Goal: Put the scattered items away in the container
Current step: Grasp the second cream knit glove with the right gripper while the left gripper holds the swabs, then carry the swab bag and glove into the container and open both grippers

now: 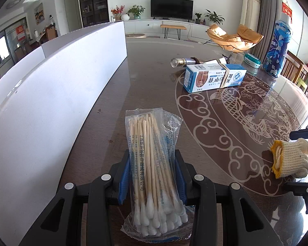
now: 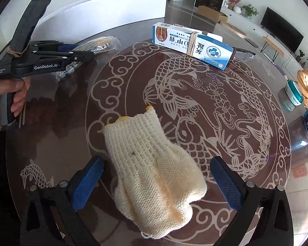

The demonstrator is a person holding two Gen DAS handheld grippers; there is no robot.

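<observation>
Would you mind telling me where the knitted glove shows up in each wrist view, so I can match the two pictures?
Left wrist view: the knitted glove lies at the far right edge, on the table.
Right wrist view: the glove fills the lower middle, between the open fingers of the right gripper.
Shared landmark: the blue-and-white box.

- Left gripper (image 1: 152,176): jaws closed on the cotton swab packet (image 1: 152,160), held level above the table.
- Right gripper (image 2: 157,182): jaws spread wide, straddling the knitted glove (image 2: 152,164), not gripping.
</observation>
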